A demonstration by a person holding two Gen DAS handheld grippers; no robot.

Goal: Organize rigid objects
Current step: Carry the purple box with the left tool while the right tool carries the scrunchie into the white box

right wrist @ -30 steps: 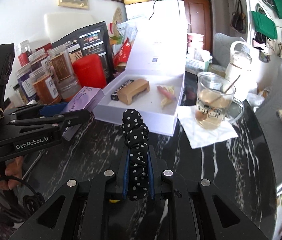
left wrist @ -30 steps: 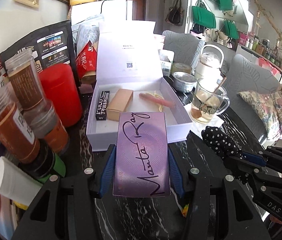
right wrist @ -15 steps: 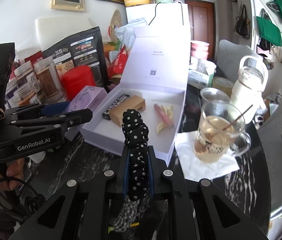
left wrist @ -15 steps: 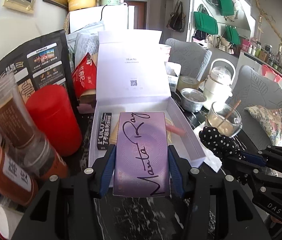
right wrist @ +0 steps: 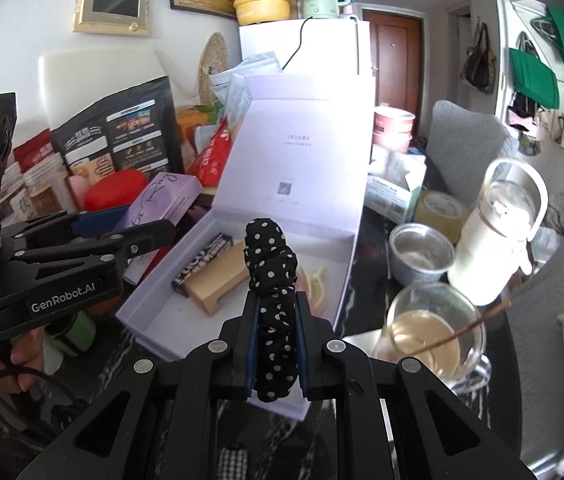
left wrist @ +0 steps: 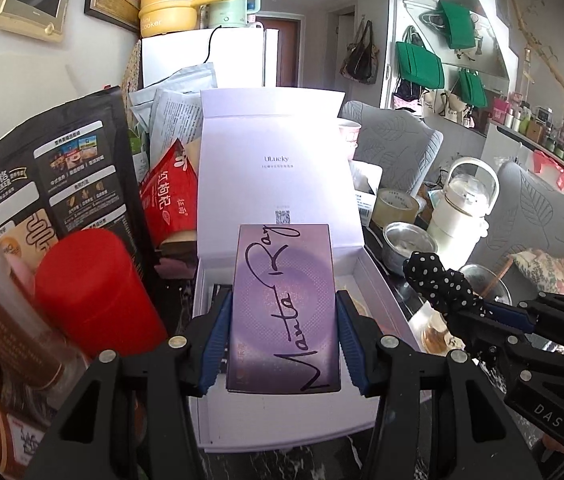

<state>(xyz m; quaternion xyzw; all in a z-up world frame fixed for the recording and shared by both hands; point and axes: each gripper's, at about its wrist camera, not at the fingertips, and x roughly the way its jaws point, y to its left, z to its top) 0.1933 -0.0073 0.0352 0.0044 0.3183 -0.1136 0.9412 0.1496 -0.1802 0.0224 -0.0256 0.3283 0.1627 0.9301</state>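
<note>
My left gripper [left wrist: 284,344] is shut on a purple "Manta Ray" box [left wrist: 285,308] and holds it over the open white gift box [left wrist: 378,280]; it also shows in the right wrist view [right wrist: 161,200]. My right gripper [right wrist: 275,340] is shut on a black polka-dot scrunchie [right wrist: 271,280] above the white box's near edge [right wrist: 141,320]. Inside the box lie a black bar [right wrist: 201,258], a tan wooden block [right wrist: 217,280] and a yellow-pink clip [right wrist: 314,280]. The scrunchie also shows at the right of the left wrist view [left wrist: 438,284].
A red canister [left wrist: 93,296], jars [left wrist: 5,312] and snack bags [left wrist: 53,172] crowd the left. A glass mug of tea [right wrist: 430,332], a metal cup [right wrist: 422,256], a white kettle [right wrist: 498,232] and a tape roll [right wrist: 442,210] stand to the right on the dark marble table [right wrist: 498,420].
Both grippers have moved forward and up toward the white box. The purple box now hangs over the box's inside; the scrunchie is over its near edge.
</note>
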